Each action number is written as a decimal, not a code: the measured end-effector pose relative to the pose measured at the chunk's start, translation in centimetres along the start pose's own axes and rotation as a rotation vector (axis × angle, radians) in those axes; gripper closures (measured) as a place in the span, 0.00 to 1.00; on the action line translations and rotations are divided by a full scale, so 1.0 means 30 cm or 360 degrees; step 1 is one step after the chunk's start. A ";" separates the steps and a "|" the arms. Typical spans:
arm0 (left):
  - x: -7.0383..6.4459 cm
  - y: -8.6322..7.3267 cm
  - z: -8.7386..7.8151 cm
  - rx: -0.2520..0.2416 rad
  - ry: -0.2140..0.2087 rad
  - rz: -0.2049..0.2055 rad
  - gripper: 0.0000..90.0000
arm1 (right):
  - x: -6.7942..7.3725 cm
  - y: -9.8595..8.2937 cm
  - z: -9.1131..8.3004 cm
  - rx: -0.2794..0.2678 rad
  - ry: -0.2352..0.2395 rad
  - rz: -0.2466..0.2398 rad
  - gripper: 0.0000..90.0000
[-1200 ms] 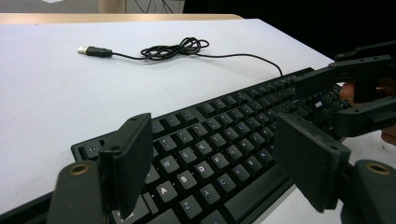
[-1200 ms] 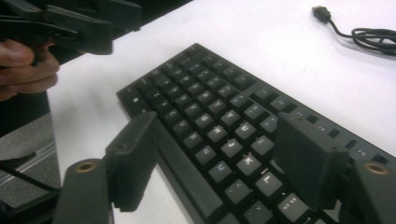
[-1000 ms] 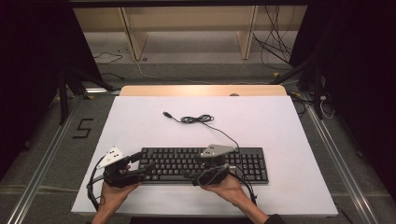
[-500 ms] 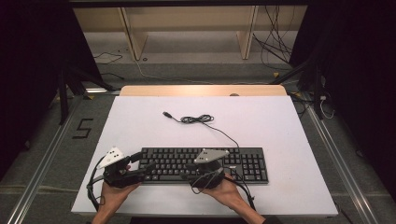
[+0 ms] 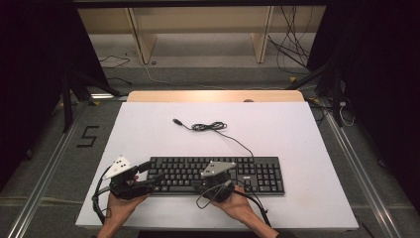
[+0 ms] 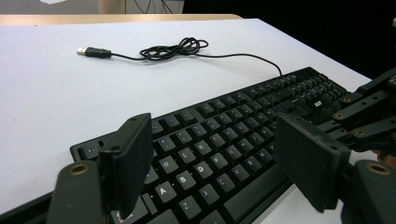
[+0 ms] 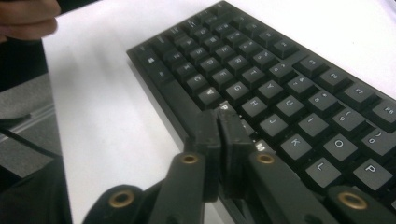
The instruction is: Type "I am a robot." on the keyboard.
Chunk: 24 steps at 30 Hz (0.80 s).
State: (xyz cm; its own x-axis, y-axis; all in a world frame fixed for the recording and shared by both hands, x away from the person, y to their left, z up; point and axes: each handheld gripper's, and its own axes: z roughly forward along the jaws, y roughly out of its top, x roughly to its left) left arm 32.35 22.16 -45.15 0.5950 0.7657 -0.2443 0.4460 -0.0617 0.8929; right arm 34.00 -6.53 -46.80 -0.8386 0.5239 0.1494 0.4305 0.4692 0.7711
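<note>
While left gripper (image 6: 219,172) jaws gape over flat black keyboard (image 6: 224,144), right gripper (image 7: 219,140) jaws pressed together.

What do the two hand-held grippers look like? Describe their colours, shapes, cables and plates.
Both are black. The left gripper has flat rectangular pads on linkage arms with brass-coloured rivets; the right gripper is built alike. Each carries a grey three-cornered plate on top and trails a black cable.
</note>
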 end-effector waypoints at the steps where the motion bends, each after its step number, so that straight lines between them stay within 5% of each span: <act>1: 0.000 0.000 0.000 -0.0001 -0.0001 -0.0001 0.31 | -0.001 -0.001 0.002 0.0010 -0.0010 -0.0003 1.00; 24: 0.001 0.000 0.001 0.0002 0.0002 -0.0001 0.31 | -0.017 -0.030 0.043 0.0099 -0.0084 0.0002 1.00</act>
State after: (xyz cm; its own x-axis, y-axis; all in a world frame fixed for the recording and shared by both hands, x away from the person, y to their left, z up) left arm 32.38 22.17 -45.18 0.5941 0.7664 -0.2444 0.4473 -0.0622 0.8922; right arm 34.47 -6.30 -48.38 -0.8199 0.5606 0.1160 0.4527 0.5108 0.7309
